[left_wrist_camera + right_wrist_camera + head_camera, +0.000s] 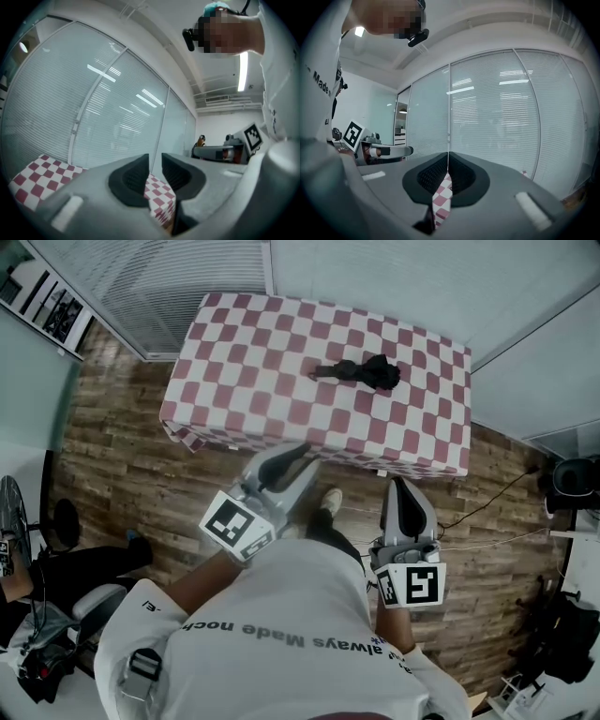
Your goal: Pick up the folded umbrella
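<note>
Left hand-held gripper (286, 460): held near my body, short of the table (234, 362), pointing roughly level at it. Its own view shows the jaws a narrow gap apart with nothing between them; only the checked cloth shows through the gap.

Folded umbrella (361, 372): lies flat on the far right part of the table, well apart from both hand-held grippers. It is black, with a slim end to the left and a bunched, fuller end to the right. I judge it light, with a stiff core under soft, loose fabric that could slide or crumple under the pads. The best hold looks to be across the middle of the body, where the fabric sits tight on the shaft, not on the bunched end. From this far I cannot tell whether a strap binds the folds.

Right hand-held gripper (401, 491): also near my body, aimed at the table's right part. Its own view shows the jaws closed together and empty; they must open before any grasp.

Only the head view shows the umbrella. The two gripper views show the jaw gaps plainly, but beyond the jaws only cloth and window blinds.
</note>
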{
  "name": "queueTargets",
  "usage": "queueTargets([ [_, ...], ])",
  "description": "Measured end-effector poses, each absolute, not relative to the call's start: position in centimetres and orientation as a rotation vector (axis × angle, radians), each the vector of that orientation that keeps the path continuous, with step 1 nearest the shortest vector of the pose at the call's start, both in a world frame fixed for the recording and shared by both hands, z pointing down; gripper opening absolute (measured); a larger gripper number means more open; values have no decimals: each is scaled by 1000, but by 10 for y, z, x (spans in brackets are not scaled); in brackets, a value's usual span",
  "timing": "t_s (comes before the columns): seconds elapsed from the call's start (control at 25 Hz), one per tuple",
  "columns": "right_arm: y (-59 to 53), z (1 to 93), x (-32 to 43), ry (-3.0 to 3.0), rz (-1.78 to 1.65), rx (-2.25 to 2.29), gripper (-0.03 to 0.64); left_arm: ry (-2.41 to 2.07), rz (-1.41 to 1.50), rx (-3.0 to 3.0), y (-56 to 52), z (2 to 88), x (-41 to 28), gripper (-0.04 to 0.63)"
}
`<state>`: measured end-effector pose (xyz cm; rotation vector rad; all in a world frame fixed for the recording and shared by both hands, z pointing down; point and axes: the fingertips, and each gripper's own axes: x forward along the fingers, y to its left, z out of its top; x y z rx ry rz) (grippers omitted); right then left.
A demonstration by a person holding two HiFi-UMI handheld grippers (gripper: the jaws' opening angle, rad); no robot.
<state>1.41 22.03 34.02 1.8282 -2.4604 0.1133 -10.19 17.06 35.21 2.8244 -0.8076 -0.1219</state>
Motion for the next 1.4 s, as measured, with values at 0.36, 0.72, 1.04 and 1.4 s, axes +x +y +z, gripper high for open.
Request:
queueTargets([
  [0.36, 166, 335, 81, -2485, 112, 1812, 5, -829, -110, 2830, 118, 346, -35, 86],
  [0.72, 115, 333, 154, -2506, 111, 1799, 3, -858, -110, 2831, 68, 343, 35, 87],
  [1.04, 78, 345, 192, -2525, 136, 1752, 3, -918, -102, 2799, 36, 355, 67, 87],
  [1.4, 53, 357, 197, -2539, 186, 1708, 3, -951, -74, 2759, 12, 369, 71, 87],
])
